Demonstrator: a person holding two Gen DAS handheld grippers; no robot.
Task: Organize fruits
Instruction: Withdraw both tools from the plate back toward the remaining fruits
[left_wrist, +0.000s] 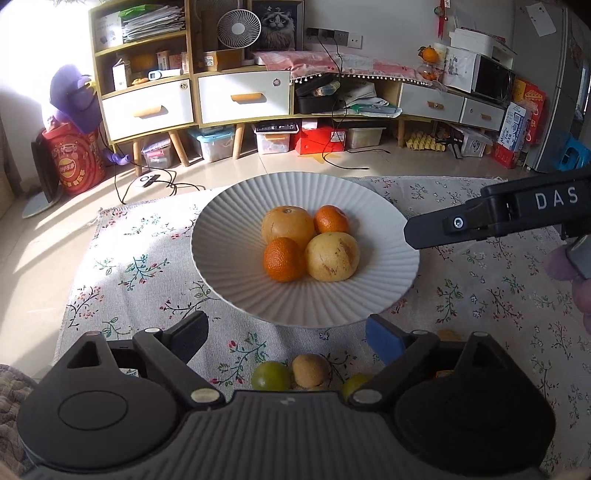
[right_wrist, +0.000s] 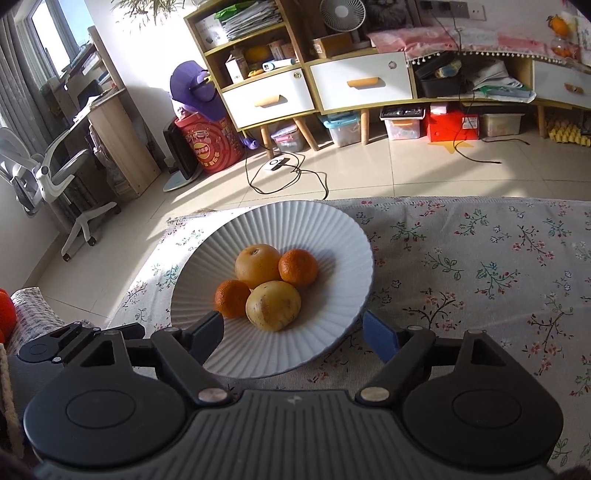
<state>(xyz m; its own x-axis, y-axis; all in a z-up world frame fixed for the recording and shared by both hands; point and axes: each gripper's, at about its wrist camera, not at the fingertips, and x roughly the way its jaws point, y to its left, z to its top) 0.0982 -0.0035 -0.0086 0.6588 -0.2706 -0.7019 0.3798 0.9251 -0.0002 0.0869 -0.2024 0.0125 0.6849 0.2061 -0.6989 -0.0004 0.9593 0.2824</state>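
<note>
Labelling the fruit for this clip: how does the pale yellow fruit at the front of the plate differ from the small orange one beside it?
The pale yellow fruit is clearly larger than the small orange fruit. Its skin is smooth and dull yellow with brown streaks; the orange one is deep orange and pebbled. In the left wrist view the yellow one lies to the right, the orange one to the left. Both are round, rest touching each other in the white ribbed plate, and neither is gripped.

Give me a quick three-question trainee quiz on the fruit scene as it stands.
1. How many fruits lie in the white plate?
2. True or false: the left gripper holds a fruit in its jaws.
3. The small fruits still on the floral cloth lie: A) beyond the plate, B) near the left gripper, C) under the right gripper.

Key: 1. Four. 2. False, its jaws are open and empty. 3. B.
</note>
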